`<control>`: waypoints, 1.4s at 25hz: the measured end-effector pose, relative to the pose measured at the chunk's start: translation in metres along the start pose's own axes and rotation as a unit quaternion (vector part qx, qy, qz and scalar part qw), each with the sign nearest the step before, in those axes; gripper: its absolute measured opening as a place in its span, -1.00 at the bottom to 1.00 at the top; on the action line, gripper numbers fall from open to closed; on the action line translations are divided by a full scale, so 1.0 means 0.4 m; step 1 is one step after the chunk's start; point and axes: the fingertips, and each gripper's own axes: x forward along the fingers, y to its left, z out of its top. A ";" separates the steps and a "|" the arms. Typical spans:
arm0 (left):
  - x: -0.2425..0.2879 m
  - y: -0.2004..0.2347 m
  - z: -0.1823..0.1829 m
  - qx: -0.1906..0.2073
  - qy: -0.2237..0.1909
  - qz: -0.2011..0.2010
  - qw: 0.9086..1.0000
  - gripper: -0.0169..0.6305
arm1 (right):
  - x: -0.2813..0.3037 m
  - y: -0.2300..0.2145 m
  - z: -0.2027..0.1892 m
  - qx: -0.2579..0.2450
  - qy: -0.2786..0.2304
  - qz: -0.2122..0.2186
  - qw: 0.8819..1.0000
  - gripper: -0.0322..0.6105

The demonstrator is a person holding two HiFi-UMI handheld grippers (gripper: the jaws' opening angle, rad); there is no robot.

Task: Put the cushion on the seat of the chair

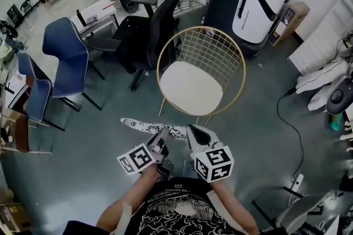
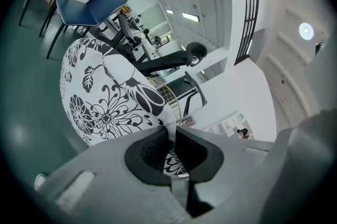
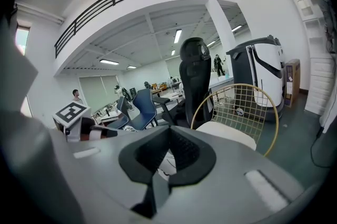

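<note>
Black rubbery pads on the left gripper (image 2: 174, 128) are closed on a pinched edge of the cushion (image 2: 105, 97). The cushion is a plump, rounded pad of white cloth printed with black flowers and leaves. The right gripper (image 3: 169, 131) is also closed, and a sliver of the same printed cloth shows between its jaws.

In the head view the cushion hangs edge-on between both grippers, near the front edge of the seat (image 1: 190, 87) but not touching it. The chair (image 1: 220, 46) has a thin gold wire frame and a gridded, rounded back. Its seat is smooth, cream and bare.

The step appears to be the carry, with placement not yet done. The next move likely calls for lifting the cushion over the seat's front edge, turning it flat and centring it before release.

A black office chair (image 1: 160, 2) stands behind.
</note>
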 end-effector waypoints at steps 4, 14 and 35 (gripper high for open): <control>0.096 0.007 0.010 -0.017 -0.003 0.014 1.000 -0.90 | 0.030 -0.096 0.027 0.009 0.004 0.005 1.000 -0.90; 0.306 -0.067 0.026 -0.003 -0.010 0.037 0.999 -0.90 | 0.045 -0.320 0.091 0.038 0.011 0.020 0.999 -0.90; 0.602 -0.137 0.060 0.045 0.054 -0.002 0.998 -0.90 | 0.108 -0.497 0.132 0.076 -0.011 0.001 0.997 -0.90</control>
